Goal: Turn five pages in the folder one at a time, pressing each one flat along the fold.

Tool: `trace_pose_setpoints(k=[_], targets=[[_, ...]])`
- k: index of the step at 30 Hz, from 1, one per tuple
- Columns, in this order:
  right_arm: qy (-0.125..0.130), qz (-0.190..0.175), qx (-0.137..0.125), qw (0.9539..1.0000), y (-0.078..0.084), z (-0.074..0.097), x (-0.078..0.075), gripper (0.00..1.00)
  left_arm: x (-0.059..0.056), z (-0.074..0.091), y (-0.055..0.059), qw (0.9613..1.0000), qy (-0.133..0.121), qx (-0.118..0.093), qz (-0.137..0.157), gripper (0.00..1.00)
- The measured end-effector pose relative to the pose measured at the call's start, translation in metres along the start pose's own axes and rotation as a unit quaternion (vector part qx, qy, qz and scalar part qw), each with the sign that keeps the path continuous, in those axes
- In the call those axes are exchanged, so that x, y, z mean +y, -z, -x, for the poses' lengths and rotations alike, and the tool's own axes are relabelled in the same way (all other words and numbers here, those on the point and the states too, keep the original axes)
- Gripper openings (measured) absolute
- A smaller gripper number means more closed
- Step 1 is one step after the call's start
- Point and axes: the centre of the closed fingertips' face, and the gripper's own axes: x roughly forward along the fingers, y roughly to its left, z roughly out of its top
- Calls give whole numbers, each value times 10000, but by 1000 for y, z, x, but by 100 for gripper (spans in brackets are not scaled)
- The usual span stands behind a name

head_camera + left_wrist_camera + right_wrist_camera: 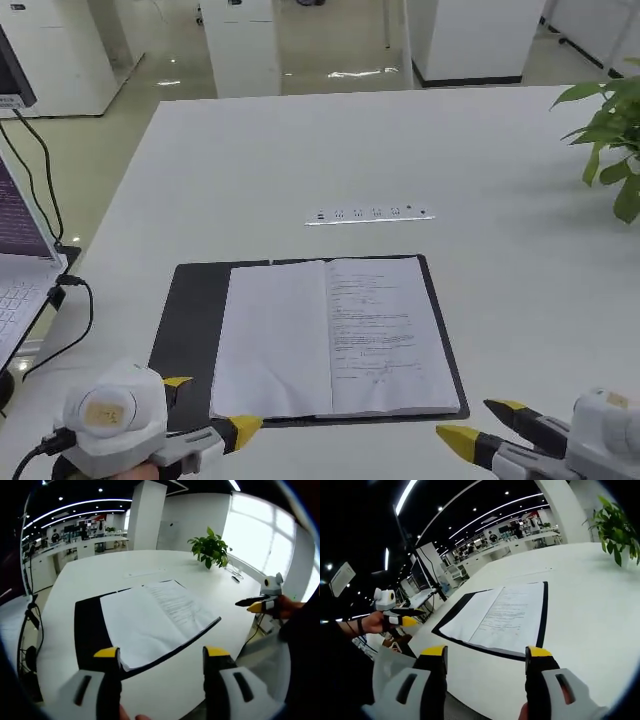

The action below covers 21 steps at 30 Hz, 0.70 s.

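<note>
Left tongs [161, 652], right tongs [486, 651] apart, matte folder [190, 320]

No legible txt; print on page [385, 330] too small

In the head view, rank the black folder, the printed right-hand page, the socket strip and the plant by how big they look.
1. black folder, largest.
2. printed right-hand page.
3. plant, though the picture's edge cuts it off.
4. socket strip, long but thin, smallest.
</note>
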Motion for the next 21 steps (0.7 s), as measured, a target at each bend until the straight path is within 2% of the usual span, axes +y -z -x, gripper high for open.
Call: trace_pose_setpoints(k=[5, 13, 21], targets=[[27, 14, -50, 10000, -3, 4, 0, 63, -19, -18, -3, 9991, 320, 147, -230, 67], [60, 11, -43, 10000, -3, 7, -1, 64, -41, -42, -5, 9956, 700, 392, -483, 68], [80, 10, 12, 10000, -1, 6, -3, 66, -66, -69, -6, 9878, 1147, 667, -818, 69]])
